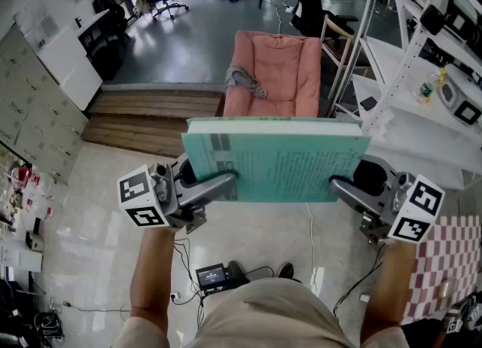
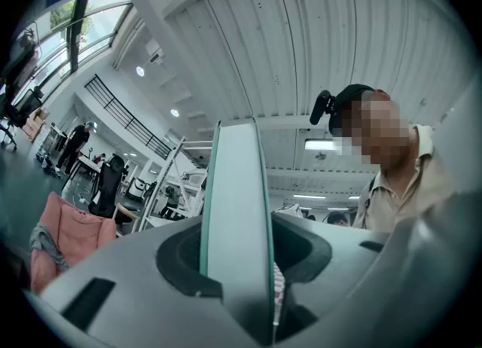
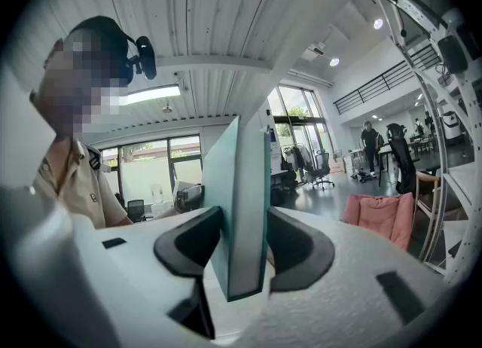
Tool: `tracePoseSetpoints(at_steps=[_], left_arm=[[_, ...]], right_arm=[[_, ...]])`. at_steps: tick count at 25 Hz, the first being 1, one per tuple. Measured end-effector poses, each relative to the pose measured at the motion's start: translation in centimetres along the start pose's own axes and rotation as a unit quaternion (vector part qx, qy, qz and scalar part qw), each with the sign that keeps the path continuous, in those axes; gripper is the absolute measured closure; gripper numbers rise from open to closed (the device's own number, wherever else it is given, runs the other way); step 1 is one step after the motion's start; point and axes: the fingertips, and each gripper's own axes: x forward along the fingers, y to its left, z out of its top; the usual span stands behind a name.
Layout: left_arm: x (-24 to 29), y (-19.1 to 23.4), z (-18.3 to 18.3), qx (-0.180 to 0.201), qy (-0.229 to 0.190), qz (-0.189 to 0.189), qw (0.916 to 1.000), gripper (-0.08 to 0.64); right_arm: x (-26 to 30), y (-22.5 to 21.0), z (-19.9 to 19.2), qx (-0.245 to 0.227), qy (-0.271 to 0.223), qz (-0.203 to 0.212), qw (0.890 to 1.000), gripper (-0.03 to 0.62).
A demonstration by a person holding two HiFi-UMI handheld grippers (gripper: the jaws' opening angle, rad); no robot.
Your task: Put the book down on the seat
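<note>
A thick teal book (image 1: pixel 275 162) is held level in front of me, one end in each gripper. My left gripper (image 1: pixel 226 184) is shut on the book's left end and my right gripper (image 1: pixel 339 186) on its right end. In the left gripper view the book (image 2: pixel 233 218) stands edge-on between the jaws of the left gripper (image 2: pixel 237 264). The right gripper view shows the book (image 3: pixel 237 203) the same way, clamped by the right gripper (image 3: pixel 239 252). Beyond the book stands a pink padded chair (image 1: pixel 275 75) with a grey cloth (image 1: pixel 245 80) on its left side. The chair (image 2: pixel 64 237) (image 3: pixel 380 218) shows in both gripper views.
A white shelving rack (image 1: pixel 422 75) with small items stands close on the right. A wooden step platform (image 1: pixel 151 113) lies left of the chair. A black office chair (image 1: pixel 312 0) is behind it. A small device (image 1: pixel 215 275) and cables lie on the floor, and a checked cloth (image 1: pixel 444 256) lies at lower right.
</note>
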Motion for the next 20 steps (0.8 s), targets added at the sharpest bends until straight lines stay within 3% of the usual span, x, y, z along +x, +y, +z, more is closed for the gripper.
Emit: tracePoseSetpoints(at_steps=[8,20], left_arm=[[-1.2,1.0,-0.6,-0.002,0.001,-0.005,1.0,0.396],[-8.3,2.3,1.7,-0.012,0.0,-0.02,0.9997,0.396]], right_arm=[[1.3,0.1,-0.9,0.001,0.001,-0.004,1.0,0.41],[7.7,4.3,-0.5,0.006,0.007,-0.02,1.0,0.408]])
